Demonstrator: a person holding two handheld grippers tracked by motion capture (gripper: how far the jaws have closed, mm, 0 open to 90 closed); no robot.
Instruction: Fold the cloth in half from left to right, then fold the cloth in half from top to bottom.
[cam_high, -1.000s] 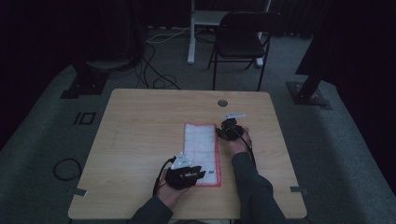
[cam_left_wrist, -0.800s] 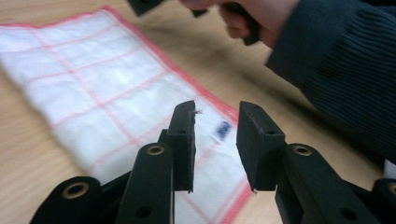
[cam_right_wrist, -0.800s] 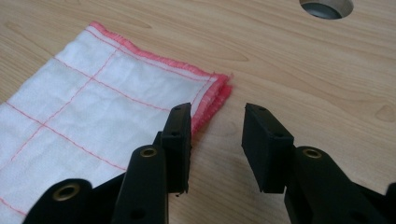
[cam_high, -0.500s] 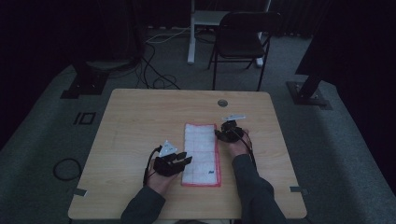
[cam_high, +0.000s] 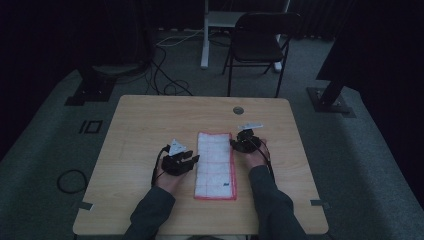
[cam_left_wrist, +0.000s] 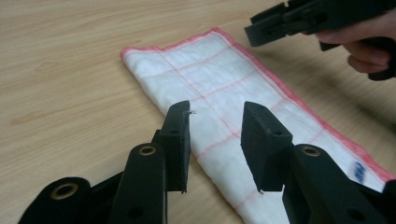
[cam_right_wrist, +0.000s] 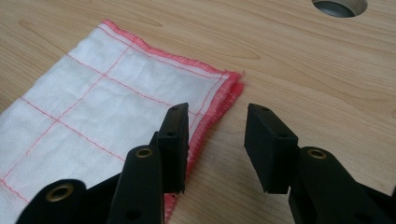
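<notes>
A folded white cloth (cam_high: 215, 165) with red grid lines and a red hem lies flat in the middle of the wooden table (cam_high: 140, 125). My left gripper (cam_high: 194, 160) hovers at the cloth's left edge. Its jaws have just been opening and stand open over the cloth (cam_left_wrist: 205, 74) with nothing pinched; in the left gripper view they (cam_left_wrist: 215, 135) frame a grid line. My right gripper (cam_high: 233, 144) sits at the cloth's far right corner. Its jaws (cam_right_wrist: 217, 140) have also just been opening and straddle the layered red hem of the cloth (cam_right_wrist: 93, 102) without pressing it.
A round cable hole (cam_high: 238, 110) sits in the table beyond the right gripper, also seen as the hole (cam_right_wrist: 340, 5). A black folding chair (cam_high: 260, 45) stands behind the table. A cable loop (cam_high: 70, 180) lies on the floor at the left.
My left gripper has moved off the near part of the cloth, leftward and farther up the table, to the cloth's left edge. The right gripper has stayed at the far corner.
</notes>
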